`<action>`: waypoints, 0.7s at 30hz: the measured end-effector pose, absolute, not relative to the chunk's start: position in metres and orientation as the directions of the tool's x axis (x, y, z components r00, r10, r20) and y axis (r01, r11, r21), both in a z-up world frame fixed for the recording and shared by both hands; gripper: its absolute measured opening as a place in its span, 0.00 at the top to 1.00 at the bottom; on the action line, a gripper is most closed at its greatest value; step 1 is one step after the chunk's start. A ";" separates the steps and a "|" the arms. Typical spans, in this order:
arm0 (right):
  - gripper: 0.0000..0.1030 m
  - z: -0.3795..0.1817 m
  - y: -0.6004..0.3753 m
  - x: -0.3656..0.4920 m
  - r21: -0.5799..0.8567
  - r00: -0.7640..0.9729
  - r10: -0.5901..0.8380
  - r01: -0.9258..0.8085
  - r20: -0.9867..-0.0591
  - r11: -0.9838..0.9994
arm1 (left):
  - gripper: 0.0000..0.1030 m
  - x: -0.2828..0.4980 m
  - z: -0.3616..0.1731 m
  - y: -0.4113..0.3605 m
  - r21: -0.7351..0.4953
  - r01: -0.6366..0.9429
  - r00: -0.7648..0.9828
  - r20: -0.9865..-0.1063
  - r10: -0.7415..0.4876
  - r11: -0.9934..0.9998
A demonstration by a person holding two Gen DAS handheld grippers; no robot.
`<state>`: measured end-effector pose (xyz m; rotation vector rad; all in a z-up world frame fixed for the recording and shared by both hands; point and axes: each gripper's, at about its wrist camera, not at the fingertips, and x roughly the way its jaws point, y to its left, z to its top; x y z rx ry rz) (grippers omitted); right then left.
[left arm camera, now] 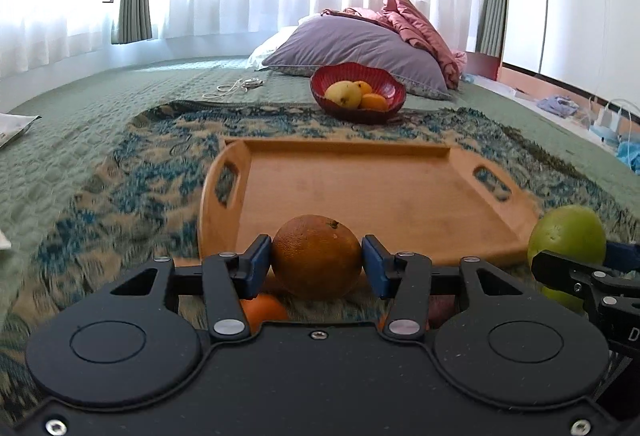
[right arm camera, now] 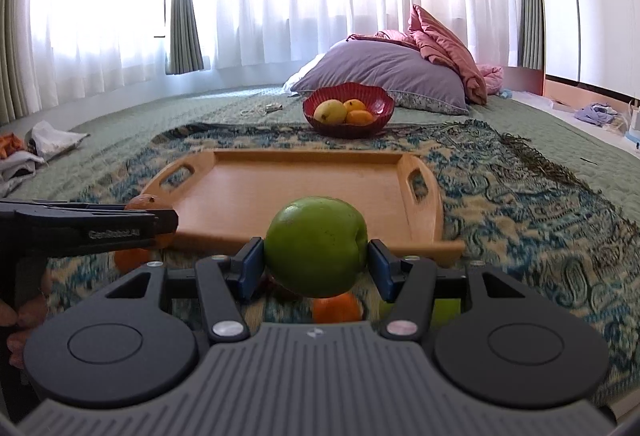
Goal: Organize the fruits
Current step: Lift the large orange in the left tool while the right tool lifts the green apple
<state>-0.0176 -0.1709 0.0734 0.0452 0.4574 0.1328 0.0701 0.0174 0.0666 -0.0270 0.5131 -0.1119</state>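
My left gripper [left arm camera: 317, 265] is shut on a brownish orange [left arm camera: 316, 256], held just above the near edge of a wooden tray [left arm camera: 360, 188]. My right gripper [right arm camera: 316, 263] is shut on a green apple [right arm camera: 316, 246], held near the tray's [right arm camera: 288, 192] front edge. The apple also shows at the right in the left wrist view [left arm camera: 566, 236]. The left gripper's side shows at the left of the right wrist view [right arm camera: 100, 228]. A red bowl [left arm camera: 358, 92] [right arm camera: 348, 108] beyond the tray holds a yellow fruit and small oranges. More fruit lies under both grippers, mostly hidden.
The tray sits on a blue and cream patterned throw [right arm camera: 520, 204] over a green bedspread [left arm camera: 80, 116]. A purple pillow [left arm camera: 352, 44] and pink quilt [left arm camera: 416, 24] lie behind the bowl. A white cable [left arm camera: 236, 86] lies to the bowl's left. Clothes [right arm camera: 36, 148] lie at the far left.
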 end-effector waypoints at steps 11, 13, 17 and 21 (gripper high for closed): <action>0.43 0.105 -0.187 0.065 0.120 0.857 0.161 -0.117 -0.489 0.986 | 0.54 0.141 0.099 0.026 -0.094 0.110 0.836 -0.530 -0.144 0.989; 0.43 0.107 -0.190 0.086 0.130 0.843 0.166 -0.115 -0.512 0.985 | 0.54 0.157 0.097 0.028 -0.128 0.105 0.818 -0.553 -0.159 0.986; 0.43 0.104 -0.197 0.125 0.170 0.809 0.173 -0.092 -0.561 0.981 | 0.54 0.183 0.089 0.028 -0.110 0.091 0.800 -0.584 -0.139 0.990; 0.43 0.094 -0.201 0.155 0.193 0.774 0.173 -0.068 -0.609 0.979 | 0.54 0.206 0.079 0.025 -0.110 0.085 0.776 -0.616 -0.135 0.990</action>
